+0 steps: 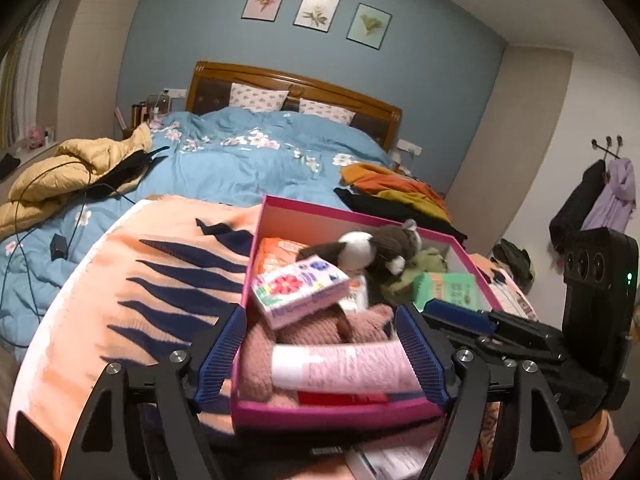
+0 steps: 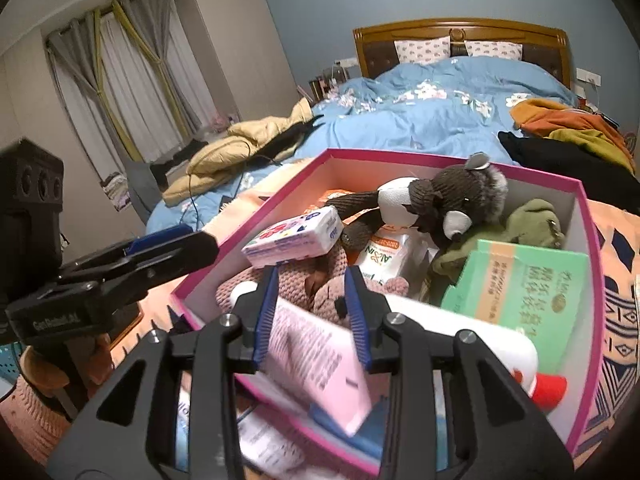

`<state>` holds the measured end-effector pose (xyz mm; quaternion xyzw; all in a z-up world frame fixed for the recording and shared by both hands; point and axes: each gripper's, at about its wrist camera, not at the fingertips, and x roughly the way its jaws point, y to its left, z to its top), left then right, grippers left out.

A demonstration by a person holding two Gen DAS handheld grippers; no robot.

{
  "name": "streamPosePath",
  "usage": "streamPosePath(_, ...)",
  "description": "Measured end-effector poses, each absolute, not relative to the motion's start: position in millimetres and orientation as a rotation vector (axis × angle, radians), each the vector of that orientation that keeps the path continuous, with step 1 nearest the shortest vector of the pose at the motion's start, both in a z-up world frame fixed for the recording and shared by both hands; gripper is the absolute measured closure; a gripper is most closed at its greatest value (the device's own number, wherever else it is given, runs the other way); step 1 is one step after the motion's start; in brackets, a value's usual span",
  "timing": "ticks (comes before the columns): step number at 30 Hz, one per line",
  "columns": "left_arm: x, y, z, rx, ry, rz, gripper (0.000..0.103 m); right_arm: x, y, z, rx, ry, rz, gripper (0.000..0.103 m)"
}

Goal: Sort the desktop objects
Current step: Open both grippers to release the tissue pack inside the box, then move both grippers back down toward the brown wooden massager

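Note:
A pink box [image 1: 352, 216] [image 2: 400, 156] stands on an orange patterned blanket [image 1: 120, 280]. It holds a brown plush toy [image 1: 376, 248] [image 2: 440, 200], a floral tissue pack [image 1: 300, 288] [image 2: 292, 236], a green carton [image 1: 448, 288] [image 2: 520, 284] and a pink knit item [image 1: 332, 324]. A pink tube [image 1: 344, 364] [image 2: 320, 360] lies across the knit item at the box's near end. My left gripper [image 1: 320, 356] is open wide and straddles the tube and the box's near left wall. My right gripper [image 2: 312, 316] stands slightly open over the blurred tube, with the tube between its jaws.
Behind the box is a bed with a blue floral duvet [image 1: 240, 160], a yellow jacket [image 1: 72, 168] and piled clothes [image 1: 400, 188]. Printed papers [image 2: 260, 440] lie below the box's near wall. A white item with a red cap [image 2: 548, 390] lies in the box's near right corner.

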<state>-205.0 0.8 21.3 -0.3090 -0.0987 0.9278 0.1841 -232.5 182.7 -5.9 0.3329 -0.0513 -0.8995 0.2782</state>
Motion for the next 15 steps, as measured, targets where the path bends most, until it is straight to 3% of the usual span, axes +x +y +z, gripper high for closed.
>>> streamPosePath(9,-147.6,10.8,18.9,-0.837,-0.253,2.557,0.021,-181.0,204.1,-6.5,0.823,-0.187,-2.363,0.046)
streamPosePath(11,-132.7,8.8,15.9,-0.842,-0.243,2.548,0.021,-165.9,208.2,-8.8,0.814,-0.193,-2.339,0.037)
streamPosePath(15,-104.7,0.0,7.0,-0.865,-0.242,2.535,0.021,-137.7,213.0,-15.5,0.807,-0.163,-2.298,0.034)
